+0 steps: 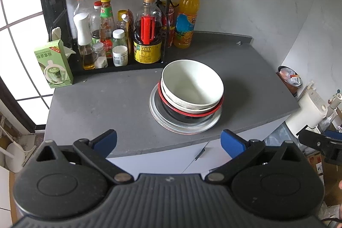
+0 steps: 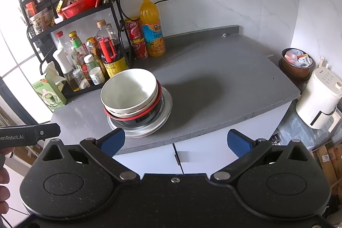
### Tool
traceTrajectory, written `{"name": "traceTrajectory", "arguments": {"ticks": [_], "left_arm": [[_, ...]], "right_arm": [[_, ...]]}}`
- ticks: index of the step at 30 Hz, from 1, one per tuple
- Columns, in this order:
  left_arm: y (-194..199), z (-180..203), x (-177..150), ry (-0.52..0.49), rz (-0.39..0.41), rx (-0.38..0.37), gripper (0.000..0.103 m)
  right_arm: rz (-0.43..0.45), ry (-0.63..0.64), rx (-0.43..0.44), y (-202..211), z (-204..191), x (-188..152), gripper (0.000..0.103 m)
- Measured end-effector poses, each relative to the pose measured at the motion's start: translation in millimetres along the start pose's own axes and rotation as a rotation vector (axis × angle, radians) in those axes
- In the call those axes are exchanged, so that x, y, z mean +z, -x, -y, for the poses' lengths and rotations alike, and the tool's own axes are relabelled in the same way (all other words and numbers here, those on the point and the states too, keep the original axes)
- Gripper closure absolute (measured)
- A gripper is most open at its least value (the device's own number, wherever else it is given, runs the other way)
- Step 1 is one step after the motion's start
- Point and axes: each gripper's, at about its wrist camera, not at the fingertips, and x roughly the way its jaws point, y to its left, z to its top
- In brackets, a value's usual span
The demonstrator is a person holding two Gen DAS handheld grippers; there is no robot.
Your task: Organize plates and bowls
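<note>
Hiding lower bowls, white bowl tops plates (both grippers' fingers spread, empty).

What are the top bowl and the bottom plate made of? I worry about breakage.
The white round top bowl looks like matte ceramic or melamine: opaque, thick rim, dull sheen. I cannot tell which. The silvery flat bottom plate seems to be metal, likely stainless steel, given its grey reflective rim.

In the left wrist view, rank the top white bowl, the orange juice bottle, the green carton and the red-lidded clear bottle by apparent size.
1. Top white bowl, clearly largest.
2. Orange juice bottle and green carton: too alike to rank, and the carton sits nearer the camera.
3. Red-lidded clear bottle, partly hidden, so unsure.
</note>
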Motion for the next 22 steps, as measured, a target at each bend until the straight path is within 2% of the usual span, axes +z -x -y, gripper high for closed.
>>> {"name": "traceTrajectory", "arguments": {"ticks": [22], "left_arm": [[-6.7,-5.4,4.3,-0.005,-0.016,-0.012,0.001]], "right_arm": [[-0.02,-0.003,-0.004,-5.5,-1.2,0.9,0.0]]}}
